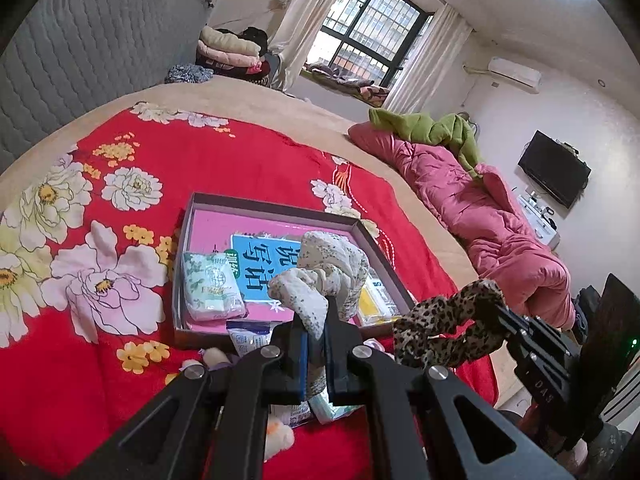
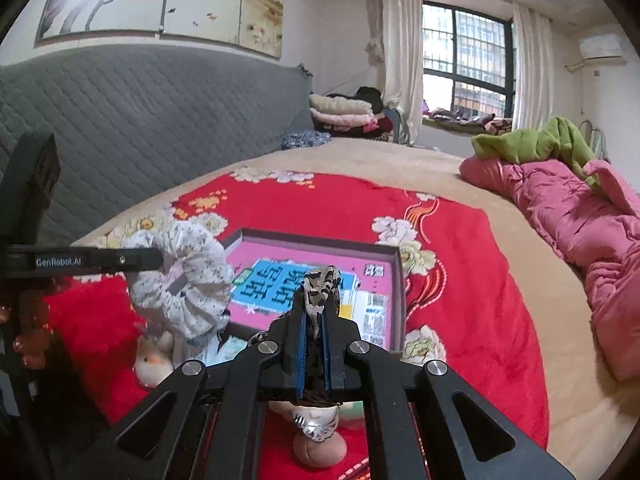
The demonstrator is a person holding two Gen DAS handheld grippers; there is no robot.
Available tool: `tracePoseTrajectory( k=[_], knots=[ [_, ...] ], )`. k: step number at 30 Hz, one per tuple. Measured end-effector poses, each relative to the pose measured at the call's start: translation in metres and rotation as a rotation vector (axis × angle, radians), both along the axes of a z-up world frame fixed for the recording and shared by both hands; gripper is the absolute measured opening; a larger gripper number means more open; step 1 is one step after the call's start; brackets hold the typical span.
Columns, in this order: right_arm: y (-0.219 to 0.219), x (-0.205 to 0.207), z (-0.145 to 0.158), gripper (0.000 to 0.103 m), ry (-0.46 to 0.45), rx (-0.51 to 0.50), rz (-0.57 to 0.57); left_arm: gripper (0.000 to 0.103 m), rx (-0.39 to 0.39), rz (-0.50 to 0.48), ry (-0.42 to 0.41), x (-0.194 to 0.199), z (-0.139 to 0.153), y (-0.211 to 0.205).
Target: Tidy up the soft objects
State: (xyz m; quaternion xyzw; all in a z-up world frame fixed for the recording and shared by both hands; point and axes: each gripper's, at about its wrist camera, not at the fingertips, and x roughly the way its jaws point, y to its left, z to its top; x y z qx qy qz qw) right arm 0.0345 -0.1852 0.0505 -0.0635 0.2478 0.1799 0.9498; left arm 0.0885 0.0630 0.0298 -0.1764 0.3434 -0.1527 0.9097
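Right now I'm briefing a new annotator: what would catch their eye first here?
Each gripper holds a scrunchie above the bed: the left gripper pinches a floral scrunchie, the right gripper a leopard-print scrunchie. Beneath them, a shallow box sits on the red flowered blanket.

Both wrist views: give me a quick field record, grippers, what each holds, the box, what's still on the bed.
left gripper: shut on floral scrunchie
right gripper: shut on leopard scrunchie
height: both scrunchies lifted off the bed
box: open, on red floral blanket
box contents: blue book, tissue pack, yellow packet
outside box, near edge: small plush toy, another packet
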Motion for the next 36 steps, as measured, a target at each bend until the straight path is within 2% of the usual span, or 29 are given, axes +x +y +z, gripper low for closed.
tracePoseTrajectory(
  k=[16,26,36],
  knots=[
    [0.002,0.011,0.029,0.006,-0.061,0.026,-0.027,0.006,-0.003,0.015,-0.045,0.003,0.024,-0.002],
    [0.004,0.035,0.047,0.006,-0.093,0.06,-0.052,0.006,0.014,0.056,-0.068,0.025,0.038,0.013],
    [0.002,0.053,0.053,0.006,-0.114,0.071,-0.074,0.006,-0.019,0.073,-0.081,0.048,0.041,0.015]
  ],
)
